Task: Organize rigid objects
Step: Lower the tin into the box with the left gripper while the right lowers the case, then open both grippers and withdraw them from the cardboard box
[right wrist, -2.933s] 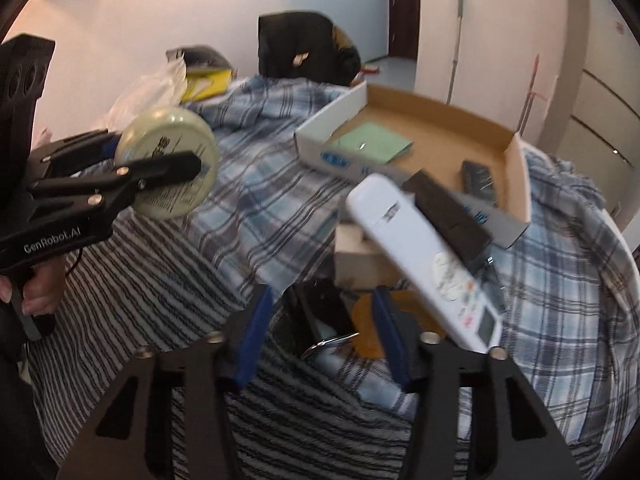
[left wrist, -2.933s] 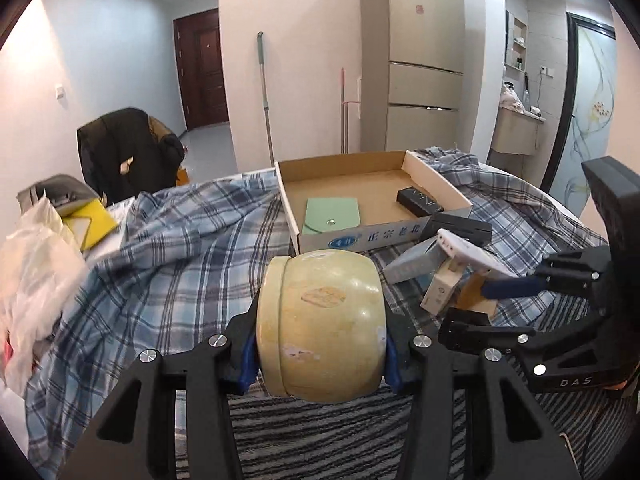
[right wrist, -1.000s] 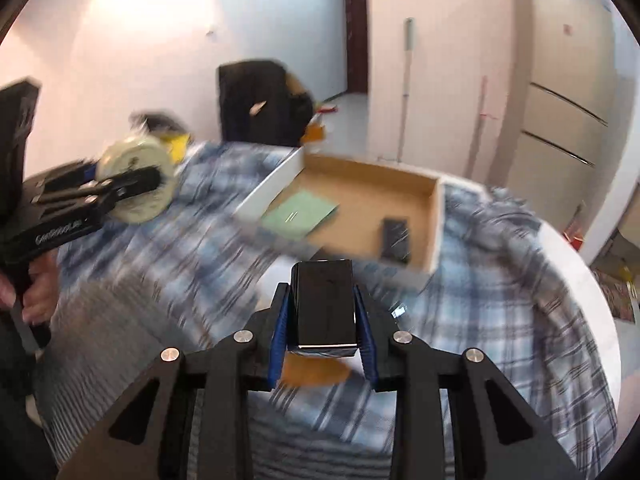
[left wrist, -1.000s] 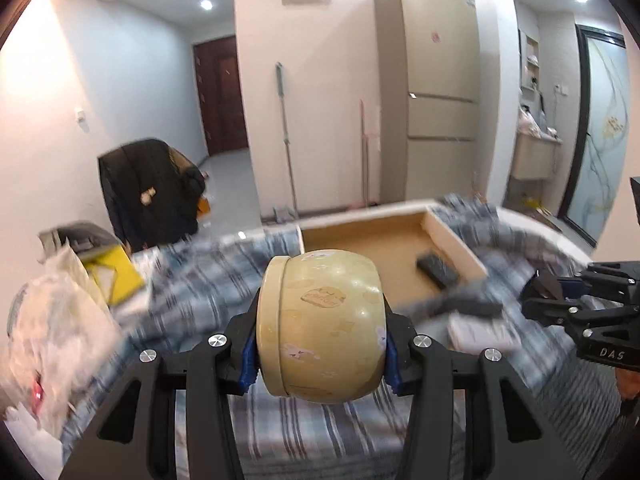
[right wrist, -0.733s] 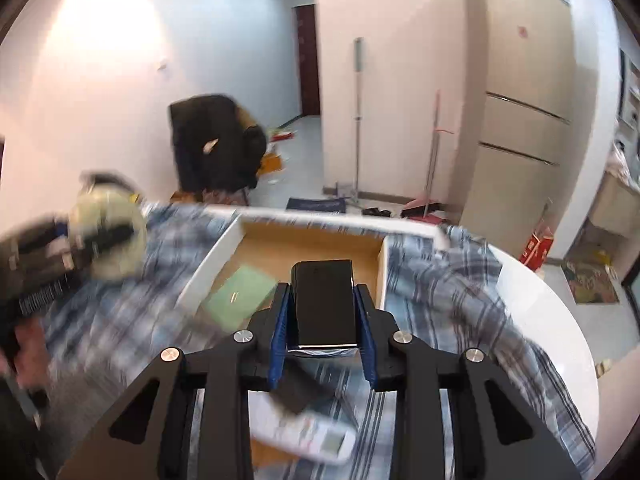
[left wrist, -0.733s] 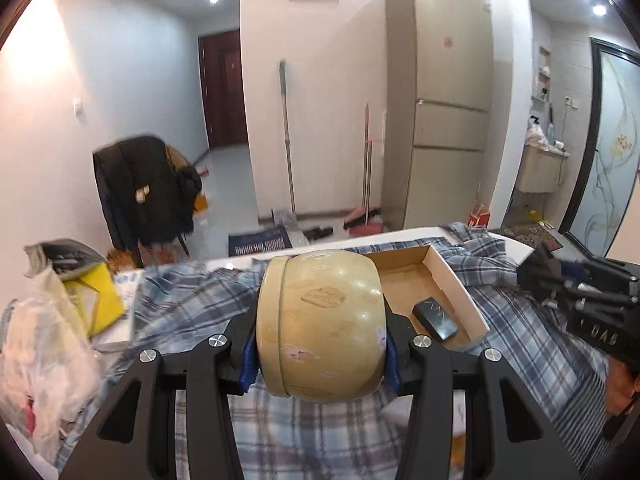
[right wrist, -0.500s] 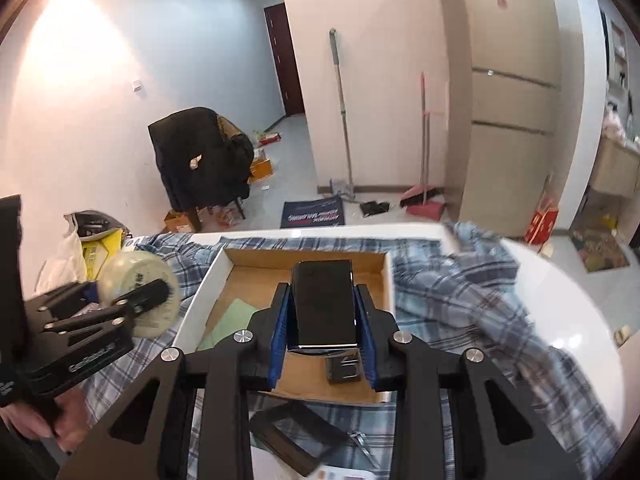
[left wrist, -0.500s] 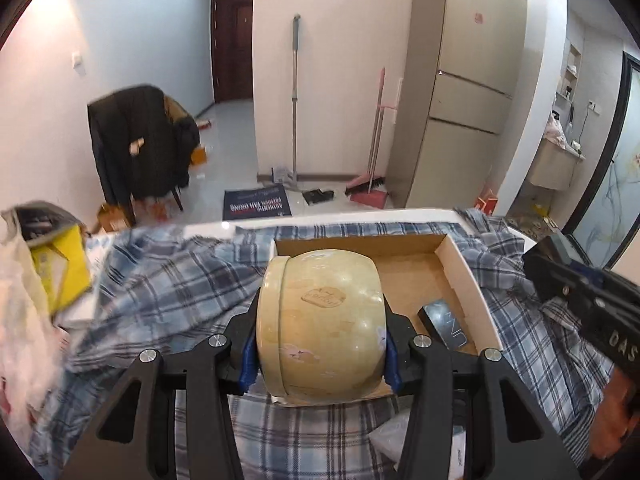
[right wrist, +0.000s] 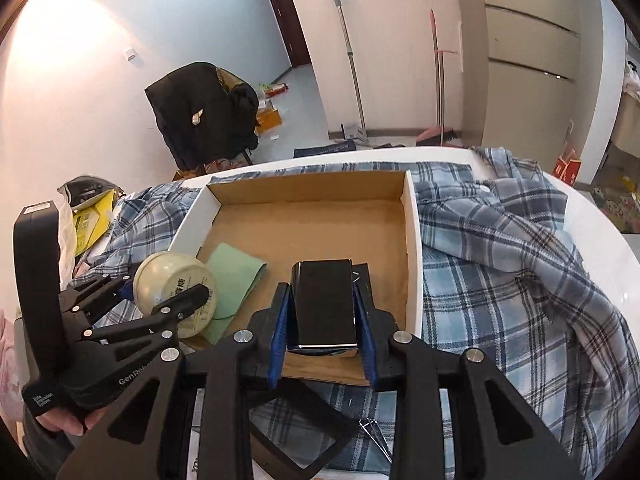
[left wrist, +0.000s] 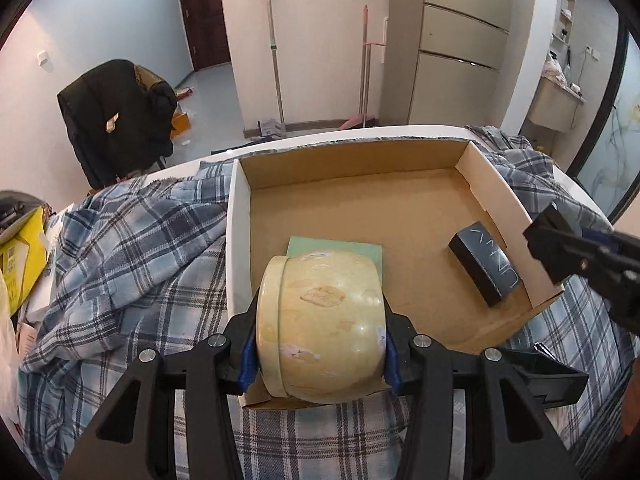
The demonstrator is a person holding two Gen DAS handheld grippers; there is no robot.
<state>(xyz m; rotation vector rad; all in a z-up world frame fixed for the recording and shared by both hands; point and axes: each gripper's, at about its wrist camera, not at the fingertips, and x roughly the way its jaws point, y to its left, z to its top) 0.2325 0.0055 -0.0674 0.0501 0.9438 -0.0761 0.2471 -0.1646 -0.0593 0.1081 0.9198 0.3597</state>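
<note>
Left wrist view: I look down along my left tool [left wrist: 318, 354] into the cardboard box [left wrist: 236, 216] that lies on the plaid cloth [left wrist: 132, 248].
Left tool: I see it pinching the cream round jar [left wrist: 320, 320] from both sides, the blue pads [left wrist: 247, 354] pressed on its walls; the jar lies on its side with the lid end to the left.
Jar position: I hold it above the near left part of the box, over the green pouch [left wrist: 340, 245], which shows only as a strip behind it. I cannot tell whether jar and pouch touch.
Box contents: a dark slim box [left wrist: 484, 268] lies flat near the right wall; the rest of the brown floor is bare.
Right wrist view: my right tool [right wrist: 323, 332] is closed on a black rectangular case [right wrist: 324, 304], gripped on its long sides and held over the near edge of the box [right wrist: 414, 240].
Under the case: a dark object sits just behind it on the box floor, mostly hidden.
Other tool seen from here: the left tool [right wrist: 168, 304] with the jar [right wrist: 174, 280] is at the near left corner of the box, the pouch [right wrist: 234, 276] beside it.
Hand: a person's fingers [right wrist: 64, 424] wrap the left tool's handle at the lower left.
Counter: the white counter [right wrist: 600, 224] carries cloth and box.
</note>
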